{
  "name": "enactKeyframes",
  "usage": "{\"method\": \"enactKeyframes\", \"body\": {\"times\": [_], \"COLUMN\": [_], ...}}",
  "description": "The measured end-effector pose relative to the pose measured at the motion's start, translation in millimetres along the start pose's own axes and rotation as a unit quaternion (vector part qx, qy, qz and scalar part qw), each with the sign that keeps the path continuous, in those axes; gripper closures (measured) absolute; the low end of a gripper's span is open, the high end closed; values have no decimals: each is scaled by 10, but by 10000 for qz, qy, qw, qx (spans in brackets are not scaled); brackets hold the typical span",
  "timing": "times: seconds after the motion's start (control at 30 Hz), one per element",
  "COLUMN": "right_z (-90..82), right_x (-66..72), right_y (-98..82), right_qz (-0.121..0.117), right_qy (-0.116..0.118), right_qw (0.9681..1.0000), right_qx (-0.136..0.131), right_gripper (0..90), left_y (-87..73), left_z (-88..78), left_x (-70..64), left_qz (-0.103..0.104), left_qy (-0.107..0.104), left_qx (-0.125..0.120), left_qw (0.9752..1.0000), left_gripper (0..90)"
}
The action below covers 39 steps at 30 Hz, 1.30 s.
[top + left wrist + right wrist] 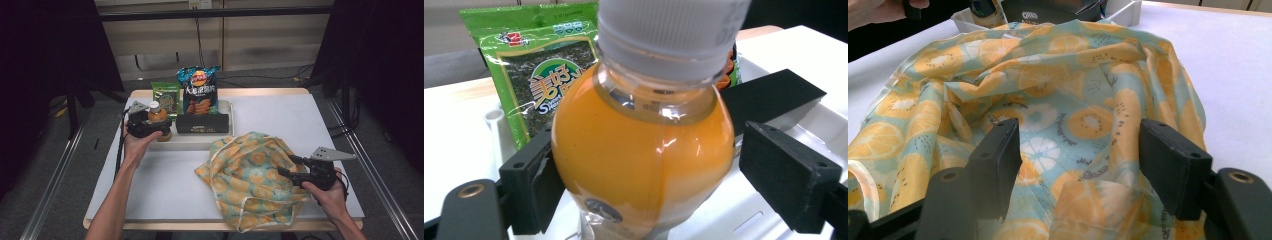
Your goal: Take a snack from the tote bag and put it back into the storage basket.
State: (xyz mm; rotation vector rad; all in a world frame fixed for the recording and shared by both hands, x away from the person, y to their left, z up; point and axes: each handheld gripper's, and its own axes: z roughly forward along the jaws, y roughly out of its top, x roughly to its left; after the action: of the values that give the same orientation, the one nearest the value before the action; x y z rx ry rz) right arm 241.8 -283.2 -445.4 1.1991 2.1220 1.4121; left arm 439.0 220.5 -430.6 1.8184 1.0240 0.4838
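The left gripper (156,126) stands at the bottle (644,150) of orange drink, upright at the near left corner of the white tray (192,144) on the table (165,180). Its fingers (786,182) are open: one touches the bottle's side, the other stands clear. So the step in hand looks like grasping the bottle. The right gripper (290,166), fingers apart, rests at the fruit-print bag (250,175), near right. Next, the left fingers need to close on the bottle and lift it toward the bag.
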Motion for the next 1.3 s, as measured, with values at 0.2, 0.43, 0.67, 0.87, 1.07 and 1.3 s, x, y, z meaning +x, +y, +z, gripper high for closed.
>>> {"method": "enactKeyframes", "body": {"times": [0.2,0.43,0.67,0.87,1.07,1.3], "right_z": [-5,4,19,29,32,35], "right_x": [9,-5,-4,-6,-6,-22], "right_y": [-11,-10,3,6,5,-1], "right_qz": [-24,-3,-24,-12,17,18], "right_qy": [-6,-40,-21,-26,-55,-59], "right_qw": [10000,10000,10000,10000,10000,10000], "right_qx": [11,20,27,21,43,68], "right_gripper": [342,340,340,340,339,336], "left_y": [-19,27,107,193,161,182], "left_z": [36,38,-37,-46,70,173], "left_x": [1,16,126,232,320,325], "left_qz": [-352,-367,-192,31,252,558], "left_qy": [233,266,-137,-551,-762,-1146], "left_qx": [-42,11,-21,29,214,256], "left_qw": [9991,9990,9997,9985,9965,9915], "left_gripper": [227,304,306,305,306,305]}}
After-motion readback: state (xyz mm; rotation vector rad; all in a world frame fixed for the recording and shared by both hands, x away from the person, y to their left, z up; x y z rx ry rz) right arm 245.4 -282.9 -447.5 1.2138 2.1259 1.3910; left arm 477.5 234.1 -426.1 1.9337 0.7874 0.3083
